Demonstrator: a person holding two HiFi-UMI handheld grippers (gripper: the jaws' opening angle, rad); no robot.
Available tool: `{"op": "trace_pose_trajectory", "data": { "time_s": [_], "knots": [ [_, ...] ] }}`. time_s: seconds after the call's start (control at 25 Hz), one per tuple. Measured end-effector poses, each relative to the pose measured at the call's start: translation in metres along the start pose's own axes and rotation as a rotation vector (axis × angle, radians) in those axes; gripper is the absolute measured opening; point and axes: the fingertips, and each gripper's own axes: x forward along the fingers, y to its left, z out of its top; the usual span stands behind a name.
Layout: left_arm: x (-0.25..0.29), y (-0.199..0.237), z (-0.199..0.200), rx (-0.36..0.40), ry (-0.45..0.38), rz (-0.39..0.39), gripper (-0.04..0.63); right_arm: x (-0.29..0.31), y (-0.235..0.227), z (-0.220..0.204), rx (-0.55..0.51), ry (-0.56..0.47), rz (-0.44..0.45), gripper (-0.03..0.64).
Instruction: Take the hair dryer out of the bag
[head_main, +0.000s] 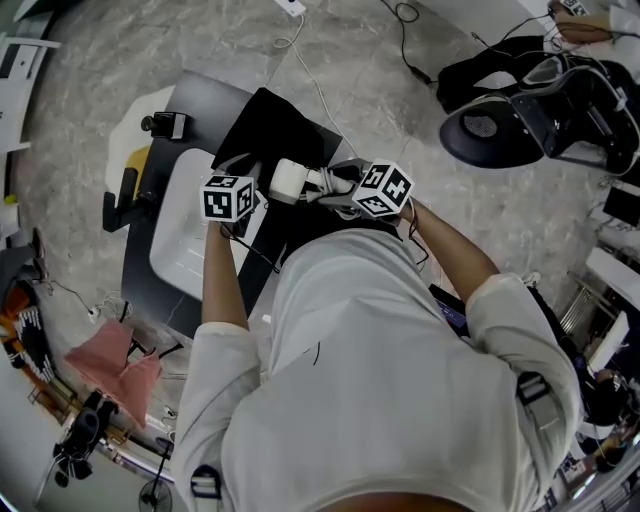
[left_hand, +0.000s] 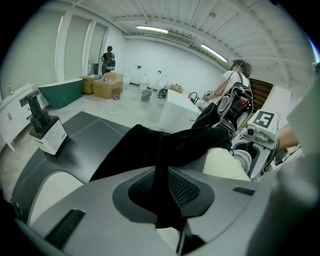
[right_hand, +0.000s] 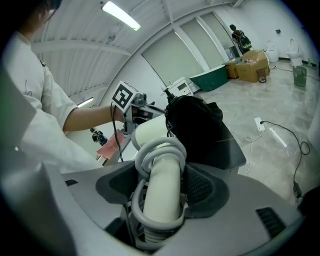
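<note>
The white hair dryer (head_main: 289, 180) lies out over the table between both grippers. My right gripper (head_main: 336, 190) is shut on its handle (right_hand: 163, 192), which has the grey cord coiled round it; the barrel (right_hand: 150, 132) points away toward the black bag (right_hand: 196, 125). In the head view the black bag (head_main: 275, 132) lies flat on the dark table (head_main: 210, 98) just beyond the dryer. My left gripper (head_main: 256, 199) is shut on a strip of the bag's fabric (left_hand: 163, 192), which runs down between the jaws. The dryer's cream body (left_hand: 223, 163) shows at the right of the left gripper view.
A small black stand with a white card (left_hand: 44, 126) sits at the table's far left. A white panel (head_main: 183, 232) covers the near left of the table. On the floor lie a pink cloth (head_main: 112, 362), cables (head_main: 300, 45) and a power strip (right_hand: 259, 123). Black gear (head_main: 530, 110) stands at the right.
</note>
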Motion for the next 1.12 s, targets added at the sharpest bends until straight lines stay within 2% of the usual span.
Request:
{"op": "trace_pose_trajectory", "data": {
  "time_s": [0.12,0.28,0.52,0.68,0.84,0.92,1.0,1.12],
  "knots": [
    [0.014,0.002,-0.008,-0.026,0.035,-0.030,0.089,0.001,-0.003,-0.008,0.024,0.026,0.012,0.277],
    [0.029,0.007,-0.018,-0.017,0.088,-0.019,0.091,0.004,-0.009,-0.016,0.056,0.054,0.005,0.262],
    [0.038,0.020,-0.014,-0.037,0.078,0.025,0.086,0.016,-0.026,-0.006,0.091,0.022,-0.079,0.261],
    [0.038,0.043,-0.003,-0.021,0.068,0.077,0.086,0.029,-0.038,0.014,0.051,0.019,-0.128,0.259],
    [0.028,0.072,0.016,0.039,0.047,0.182,0.081,0.045,-0.049,0.042,0.023,-0.003,-0.186,0.259],
    [0.021,0.079,0.028,0.044,0.017,0.215,0.068,0.050,-0.056,0.053,0.010,-0.015,-0.217,0.262],
    [0.013,0.079,0.035,0.042,-0.008,0.217,0.058,0.054,-0.062,0.056,-0.026,-0.005,-0.252,0.266],
    [-0.001,0.069,0.034,0.033,-0.033,0.184,0.051,0.061,-0.065,0.048,-0.109,0.062,-0.306,0.283]
  ]
}}
